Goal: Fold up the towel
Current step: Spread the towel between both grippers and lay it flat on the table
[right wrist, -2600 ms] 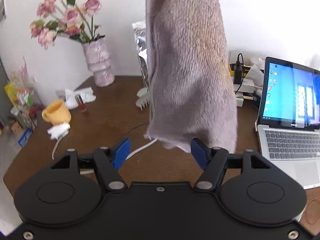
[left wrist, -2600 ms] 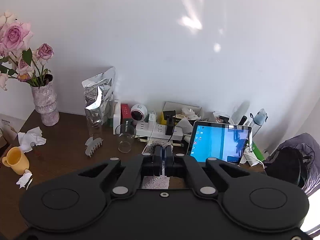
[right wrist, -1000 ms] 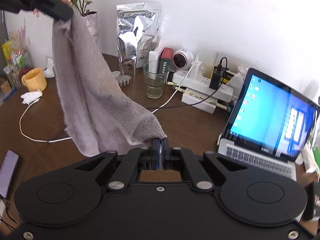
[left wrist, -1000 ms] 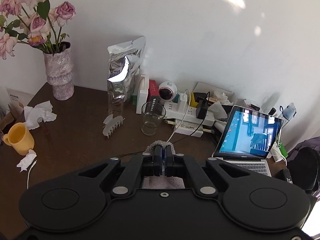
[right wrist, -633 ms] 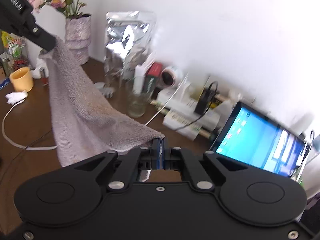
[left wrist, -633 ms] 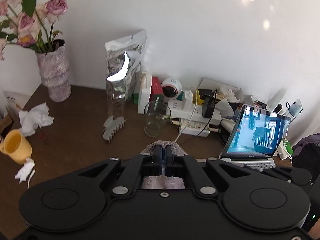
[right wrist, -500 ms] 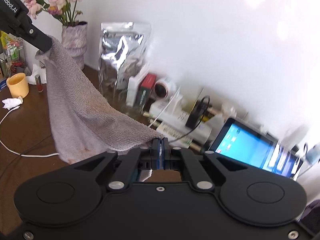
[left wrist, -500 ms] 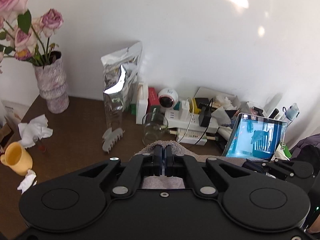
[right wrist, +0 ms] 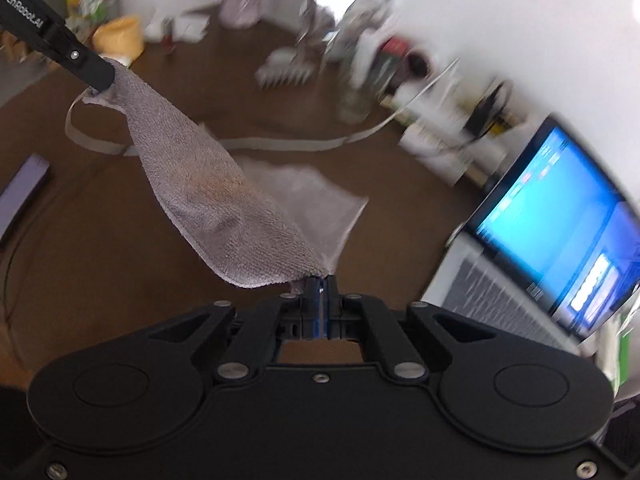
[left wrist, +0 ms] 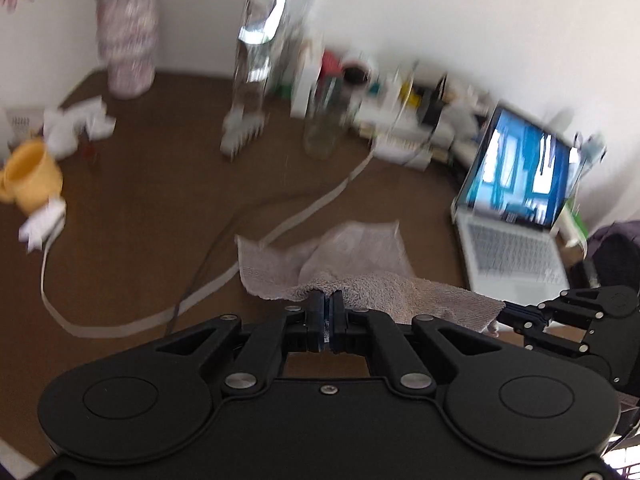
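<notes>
Desk (left wrist: 160,184): cluttered; laptop (left wrist: 516,216) at right.
Change: towel (right wrist: 224,192), held high half a second ago, lowered; far edge now touching wood.
Left gripper (left wrist: 327,304): clamped on one corner.
Right gripper (right wrist: 320,286): clamped on the other.
Meaning: spreading under way.

**Inspector A:** Left wrist view: where is it set, and facing which way?

**Inspector B:** Behind the left gripper (left wrist: 327,303), looking along its fingers, tilted down at the brown table (left wrist: 160,184) from close above. The laptop (left wrist: 516,208) lies at right, the vase (left wrist: 127,36) far left.

**Inspector A:** Right wrist view?

**Inspector B:** Behind the right gripper (right wrist: 320,284), likewise angled down, near the table (right wrist: 100,240).

**Inspector A:** Shared ground?

**Inspector B:** The towel (left wrist: 360,264) (right wrist: 224,200), laptop (right wrist: 560,232), yellow cup (left wrist: 30,178) (right wrist: 118,34). Each view shows the other gripper. Both views are blurred.
</notes>
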Demonstrator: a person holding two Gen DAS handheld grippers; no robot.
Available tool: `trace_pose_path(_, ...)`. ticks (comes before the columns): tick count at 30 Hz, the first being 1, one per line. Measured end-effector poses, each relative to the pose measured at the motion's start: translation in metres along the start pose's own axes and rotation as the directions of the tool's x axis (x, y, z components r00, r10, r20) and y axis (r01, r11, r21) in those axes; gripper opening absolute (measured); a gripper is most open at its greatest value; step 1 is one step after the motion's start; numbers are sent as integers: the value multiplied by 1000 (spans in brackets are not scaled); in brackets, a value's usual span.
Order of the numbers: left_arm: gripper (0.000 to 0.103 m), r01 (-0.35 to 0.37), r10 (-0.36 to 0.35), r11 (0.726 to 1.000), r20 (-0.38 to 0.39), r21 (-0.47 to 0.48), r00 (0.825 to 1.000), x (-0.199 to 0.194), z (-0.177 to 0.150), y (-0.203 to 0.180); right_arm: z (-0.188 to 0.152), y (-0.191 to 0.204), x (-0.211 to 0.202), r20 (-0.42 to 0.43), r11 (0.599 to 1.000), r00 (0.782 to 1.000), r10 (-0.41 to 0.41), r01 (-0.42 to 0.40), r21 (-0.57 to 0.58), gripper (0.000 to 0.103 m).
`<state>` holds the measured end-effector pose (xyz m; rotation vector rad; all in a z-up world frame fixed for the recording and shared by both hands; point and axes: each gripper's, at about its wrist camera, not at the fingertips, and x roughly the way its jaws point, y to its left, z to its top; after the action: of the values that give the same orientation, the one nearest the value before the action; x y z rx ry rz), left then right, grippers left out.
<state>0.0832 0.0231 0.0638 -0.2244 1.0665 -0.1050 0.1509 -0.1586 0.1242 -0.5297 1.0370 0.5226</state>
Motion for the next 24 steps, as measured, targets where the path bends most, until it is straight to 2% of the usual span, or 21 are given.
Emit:
trace_pose_path(3,2,-3,1,1000,-75,-27,997,15,-39,8,-27,28,11,-59,999,997,46,-47,-20,2)
trace_pose_path(8,2,-32,28,999,-131,-30,991,26,-72,17,-50,50,19,-117,995,990,80,-86,-47,2)
trace_pose_path(16,2,-75,66,996,-202,-42,977,34,-99,30,-64,61,34,-192,989,975,110,-127,-81,2)
trace_pose_path(24,2,-80,64,996,-263,-51,963,46,-119,33,-79,67,47,-247,980,960,136,-166,-106,2)
